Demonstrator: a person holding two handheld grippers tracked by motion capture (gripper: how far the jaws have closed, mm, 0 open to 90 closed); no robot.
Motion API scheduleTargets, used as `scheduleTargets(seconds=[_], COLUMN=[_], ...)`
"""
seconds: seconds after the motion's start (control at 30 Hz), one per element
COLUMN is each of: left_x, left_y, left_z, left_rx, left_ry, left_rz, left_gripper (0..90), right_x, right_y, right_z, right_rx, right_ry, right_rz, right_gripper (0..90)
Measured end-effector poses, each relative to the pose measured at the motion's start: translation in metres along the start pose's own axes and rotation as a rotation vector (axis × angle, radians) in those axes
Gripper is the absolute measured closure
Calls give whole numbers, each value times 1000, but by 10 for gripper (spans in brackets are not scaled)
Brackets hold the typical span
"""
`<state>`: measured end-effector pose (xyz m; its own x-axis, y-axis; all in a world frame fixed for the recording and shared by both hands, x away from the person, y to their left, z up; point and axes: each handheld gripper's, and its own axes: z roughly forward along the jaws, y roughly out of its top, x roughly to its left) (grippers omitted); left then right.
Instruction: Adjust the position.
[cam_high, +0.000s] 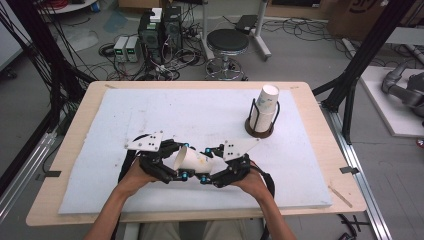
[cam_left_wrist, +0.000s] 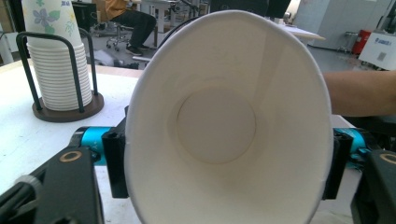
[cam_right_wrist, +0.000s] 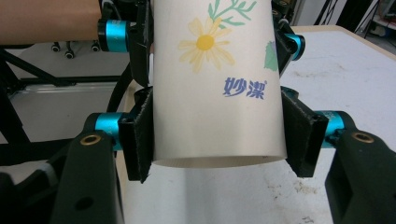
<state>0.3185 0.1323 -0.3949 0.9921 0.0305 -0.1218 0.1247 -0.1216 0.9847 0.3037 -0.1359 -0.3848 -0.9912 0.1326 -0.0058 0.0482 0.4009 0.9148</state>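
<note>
A white paper cup (cam_high: 192, 160) with a flower print lies on its side above the white mat, held from both ends. My left gripper (cam_high: 184, 160) is shut on its open mouth; in the left gripper view the rim (cam_left_wrist: 140, 93) is squeezed into an oval between the pads (cam_left_wrist: 114, 163). My right gripper (cam_high: 205, 165) is shut on the cup's base end, and in the right gripper view its pads (cam_right_wrist: 140, 140) press the printed wall (cam_right_wrist: 210, 84) from both sides. Both hands rest near the table's front edge.
A stack of paper cups (cam_high: 263, 112) stands in a black wire holder (cam_left_wrist: 23, 70) at the mat's back right. The white mat (cam_high: 175, 110) covers most of the wooden table (cam_high: 310, 130). A stool (cam_high: 227, 42) and computer boxes (cam_high: 160, 30) stand beyond the table.
</note>
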Motion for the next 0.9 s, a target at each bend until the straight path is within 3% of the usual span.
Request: scheduleTargets(seconds=[0.7,0.8,0.9], left_x=[-2,-2,-2], left_y=[0,0,0], left_z=[-2,-3,-2], left_rx=[17,16,20], left_ry=[-8,-8,-8], left_rz=[16,15,16], left_gripper=[339,340,340], right_x=[0,2,2], right_y=[0,0,1], right_z=[0,1,3], right_rx=[11,17,33], right_ry=[11,4,1], right_rz=[-24,-33,-32], right_gripper=[370,257,221])
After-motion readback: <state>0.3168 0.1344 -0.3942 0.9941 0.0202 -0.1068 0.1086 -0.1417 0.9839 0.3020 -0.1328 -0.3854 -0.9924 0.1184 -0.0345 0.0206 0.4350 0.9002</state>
